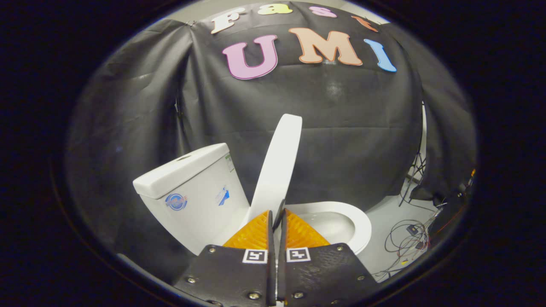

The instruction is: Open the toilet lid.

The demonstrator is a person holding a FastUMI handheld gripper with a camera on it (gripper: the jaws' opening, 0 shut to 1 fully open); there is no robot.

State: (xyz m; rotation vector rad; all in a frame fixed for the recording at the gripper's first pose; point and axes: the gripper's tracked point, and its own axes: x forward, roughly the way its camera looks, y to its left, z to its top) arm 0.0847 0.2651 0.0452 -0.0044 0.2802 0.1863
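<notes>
A white toilet stands ahead of me, its tank to the left and its seat ring around the bowl to the right. The white lid is raised nearly upright, leaning toward the tank. My gripper sits at the lid's lower edge. Its two orange fingers stand almost together with the lid's thin edge between the tips. Both fingers appear to press on that edge.
The black cloth booth wall hangs close behind the toilet. To the right, loose cables lie on the pale floor, and a stand's thin legs rise by the wall.
</notes>
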